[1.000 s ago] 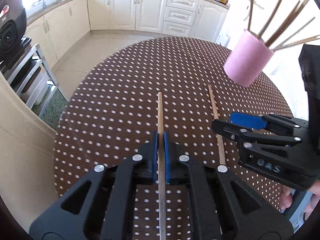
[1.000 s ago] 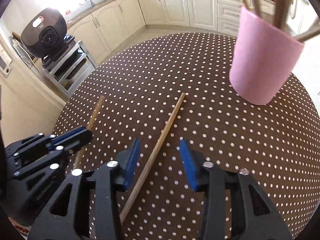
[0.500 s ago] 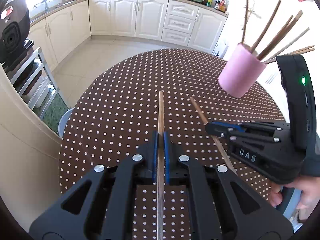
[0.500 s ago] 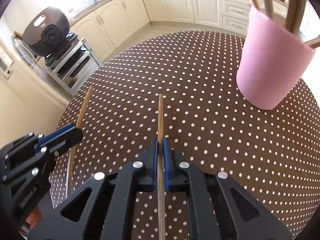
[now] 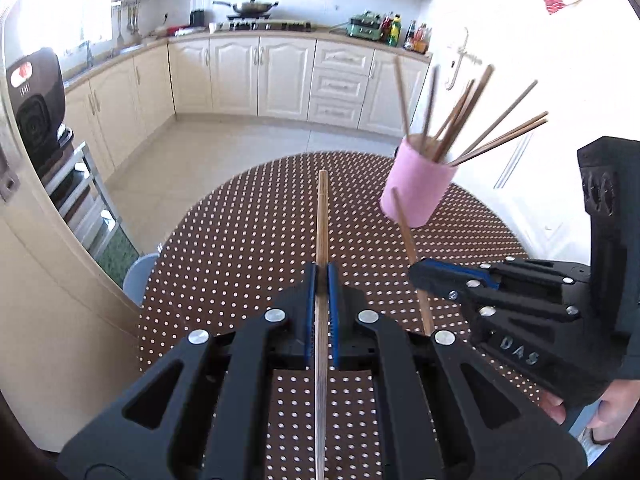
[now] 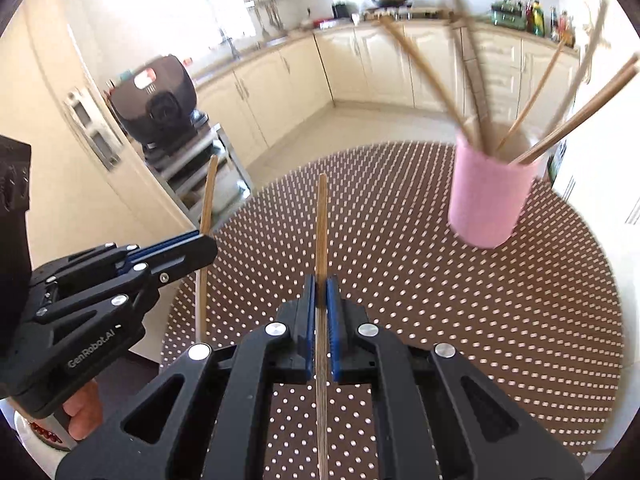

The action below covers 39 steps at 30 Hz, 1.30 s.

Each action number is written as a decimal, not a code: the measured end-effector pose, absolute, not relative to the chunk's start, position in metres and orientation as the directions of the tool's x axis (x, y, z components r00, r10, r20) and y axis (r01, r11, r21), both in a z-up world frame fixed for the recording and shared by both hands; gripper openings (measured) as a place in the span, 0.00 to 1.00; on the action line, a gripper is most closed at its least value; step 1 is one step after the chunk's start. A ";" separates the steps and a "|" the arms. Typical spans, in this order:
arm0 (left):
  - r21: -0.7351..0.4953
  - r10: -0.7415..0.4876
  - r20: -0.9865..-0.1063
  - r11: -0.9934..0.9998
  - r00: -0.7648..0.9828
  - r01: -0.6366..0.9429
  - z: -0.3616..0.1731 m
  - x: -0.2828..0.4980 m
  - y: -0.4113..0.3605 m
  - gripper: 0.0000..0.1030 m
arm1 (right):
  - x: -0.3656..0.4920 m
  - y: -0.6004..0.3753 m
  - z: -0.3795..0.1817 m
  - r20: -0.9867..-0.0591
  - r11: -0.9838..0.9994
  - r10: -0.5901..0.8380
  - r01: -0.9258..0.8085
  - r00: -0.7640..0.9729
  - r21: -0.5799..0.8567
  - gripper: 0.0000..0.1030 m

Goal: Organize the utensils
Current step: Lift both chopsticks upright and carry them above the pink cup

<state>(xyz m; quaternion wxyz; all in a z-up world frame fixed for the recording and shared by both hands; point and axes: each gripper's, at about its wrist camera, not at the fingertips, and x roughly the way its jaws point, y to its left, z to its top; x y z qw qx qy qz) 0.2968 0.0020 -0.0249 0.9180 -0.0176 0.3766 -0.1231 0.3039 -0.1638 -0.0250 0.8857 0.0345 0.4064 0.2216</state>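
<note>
my left tongs were clamped on one wooden chopstick, and my right tongs were clamped on a second chopstick; each stick ran straight out between blue pads. both were held above the table, an oval top in a brown cloth with white dots. the pink cup stood toward its far right side, bristling with more chopsticks. beyond lay a pale tiled floor, cream cabinets and a wok on the hob.

half a second earlier both tools sat lower and the table filled most of each view; here they had risen and tipped up, so the counter and wall cupboards came into sight. a second earlier the right pads were apart, with the stick lying on the cloth.

the left view showed the right tool from the side, its stick crossing the cup's front. only the right view showed the black appliance on the metal rack clearly, and the left tool's "genrobot.ai" lettering.
</note>
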 end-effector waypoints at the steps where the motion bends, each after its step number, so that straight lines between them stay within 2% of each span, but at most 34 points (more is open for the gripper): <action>1: -0.123 -0.241 -0.680 0.968 0.692 0.216 -0.021 0.293 0.000 0.06 | 0.299 -0.167 -0.020 -0.692 0.898 0.427 -0.365 0.582 0.247 0.04; 7: -0.115 -0.253 -0.635 0.965 0.730 0.235 0.003 0.272 -0.014 0.06 | 0.275 -0.183 0.004 -0.622 0.895 0.439 -0.377 0.648 0.238 0.04; 16: -0.105 -0.290 -0.559 0.954 0.777 0.280 0.032 0.255 -0.035 0.06 | 0.248 -0.200 0.033 -0.503 0.904 0.418 -0.403 0.756 0.146 0.04; 24: -0.096 -0.313 -0.488 0.947 0.815 0.306 0.045 0.263 -0.058 0.06 | 0.251 -0.230 0.053 -0.377 0.920 0.392 -0.366 0.839 0.142 0.04; 30: -0.133 -0.347 -0.398 0.938 0.849 0.321 0.070 0.276 -0.073 0.06 | 0.261 -0.249 0.071 -0.271 0.930 0.366 -0.342 0.890 0.134 0.04; 39: -0.130 -0.363 -0.296 0.932 0.884 0.339 0.100 0.301 -0.103 0.06 | 0.299 -0.274 0.097 -0.161 0.937 0.333 -0.308 0.929 0.162 0.04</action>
